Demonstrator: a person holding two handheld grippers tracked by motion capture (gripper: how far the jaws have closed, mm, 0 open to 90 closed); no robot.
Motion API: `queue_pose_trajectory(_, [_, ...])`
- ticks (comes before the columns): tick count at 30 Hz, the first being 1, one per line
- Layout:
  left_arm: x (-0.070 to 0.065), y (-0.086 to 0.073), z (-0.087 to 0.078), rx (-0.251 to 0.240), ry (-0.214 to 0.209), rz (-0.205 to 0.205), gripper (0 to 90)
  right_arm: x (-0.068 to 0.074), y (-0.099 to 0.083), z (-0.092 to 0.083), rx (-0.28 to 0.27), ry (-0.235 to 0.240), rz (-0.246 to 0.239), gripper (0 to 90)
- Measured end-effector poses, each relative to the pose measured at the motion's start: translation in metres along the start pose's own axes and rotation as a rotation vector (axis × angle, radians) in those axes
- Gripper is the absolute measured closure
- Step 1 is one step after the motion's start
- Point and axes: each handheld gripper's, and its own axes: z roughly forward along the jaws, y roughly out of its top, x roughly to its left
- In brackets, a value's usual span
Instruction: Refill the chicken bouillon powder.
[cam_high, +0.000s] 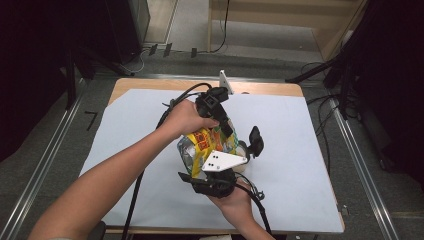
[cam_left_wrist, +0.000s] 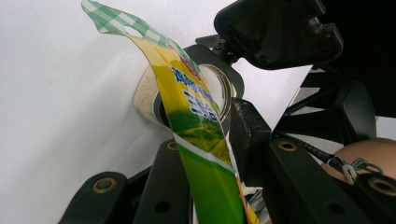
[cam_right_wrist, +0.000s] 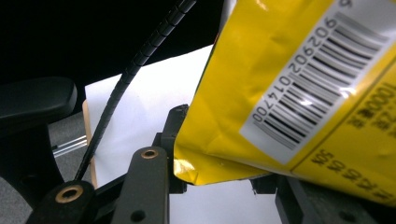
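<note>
The left tongs (cam_high: 226, 131) reach in from 10 o'clock above the middle of the white-covered desk (cam_high: 300, 150), gripped in the person's left hand (cam_high: 186, 118). In the left gripper view the 2 black jaws are clenched on the yellow-and-green snack bag (cam_left_wrist: 196, 121), whose checked green top edge rises between them and curls toward 11 o'clock. Behind the bag's top lies a small round container (cam_left_wrist: 149, 95) on the desk. The right tongs (cam_high: 212, 185) come up from 6 o'clock in the right hand (cam_high: 235, 202), grasping the same bag; in the right gripper view its barcode side (cam_right_wrist: 299, 93) sits between those jaws, off the desk.
</note>
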Motion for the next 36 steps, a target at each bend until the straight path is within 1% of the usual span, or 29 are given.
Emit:
queue_pose_trajectory(16, [-0.0013, -0.0009, 0.0018, 0.004, -0.003, 0.003, 77.5, 0.0010, -0.0015, 0.0016, 0.009, 0.000, 0.001, 66.6])
queue_pose_trajectory(18, [-0.0018, -0.0012, 0.0019, 0.012, 0.001, 0.015, 77.4, 0.0013, -0.0024, 0.0022, 0.007, -0.002, -0.007, 67.1])
queue_pose_trajectory(19, [-0.0027, -0.0014, 0.0026, 0.011, 0.002, 0.010, 77.4, 0.0019, -0.0028, 0.0024, 0.010, 0.003, -0.005, 67.3])
queue_pose_trajectory(21, [-0.0031, -0.0015, 0.0039, 0.019, 0.009, 0.014, 77.4, 0.0026, -0.0038, 0.0033, 0.010, 0.001, -0.008, 67.8])
queue_pose_trajectory(36, [-0.0020, -0.0011, 0.0037, 0.023, -0.004, 0.004, 77.2, 0.0032, -0.0041, 0.0019, 0.004, -0.010, -0.023, 68.8])
